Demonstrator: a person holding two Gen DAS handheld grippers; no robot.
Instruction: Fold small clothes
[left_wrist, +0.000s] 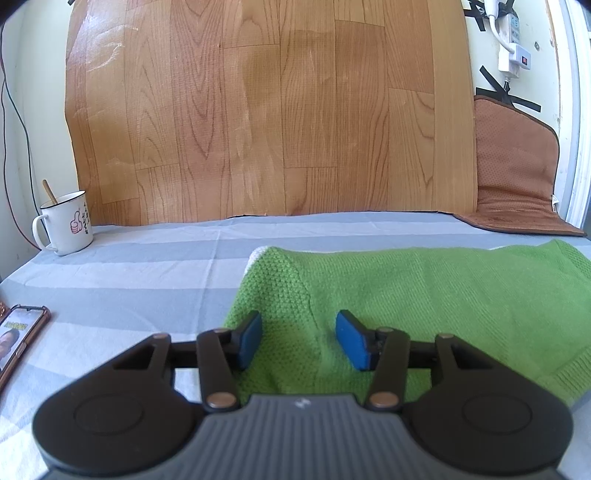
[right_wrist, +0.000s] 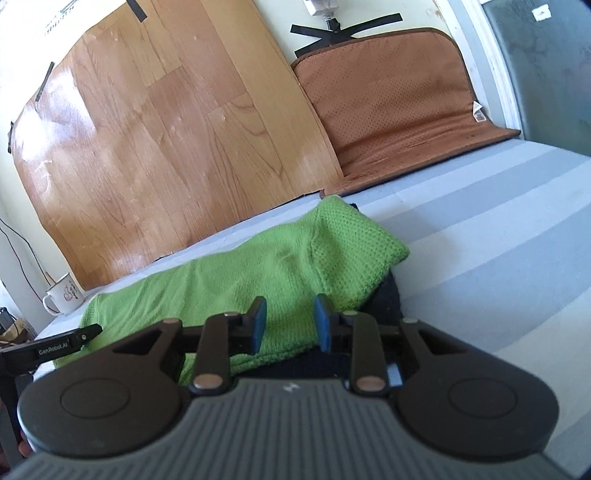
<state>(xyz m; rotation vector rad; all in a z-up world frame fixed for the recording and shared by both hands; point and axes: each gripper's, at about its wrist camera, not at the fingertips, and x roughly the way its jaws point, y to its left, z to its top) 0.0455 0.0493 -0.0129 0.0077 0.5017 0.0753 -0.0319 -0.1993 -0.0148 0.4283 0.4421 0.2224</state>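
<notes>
Left wrist view: left gripper (left_wrist: 299, 339) gaping, empty, low over green sweater (left_wrist: 424, 295) spread on striped sheet (left_wrist: 129, 273). Right gripper (right_wrist: 289, 323) likewise parted, holding nothing, at opposite end. Probably flanking the garment for a two-handed fold. Mug (left_wrist: 66, 223) well clear.

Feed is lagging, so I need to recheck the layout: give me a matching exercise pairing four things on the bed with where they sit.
Things:
1. green knitted sweater
2. white enamel mug with thumbs-up print
3. brown perforated cushion
4. smartphone with lit screen

Places:
A. propped against the wall, far right
B. under both open grippers
C. near left edge, lying flat
D. far left corner, upright

Pairs: 1-B, 2-D, 3-A, 4-C
</notes>
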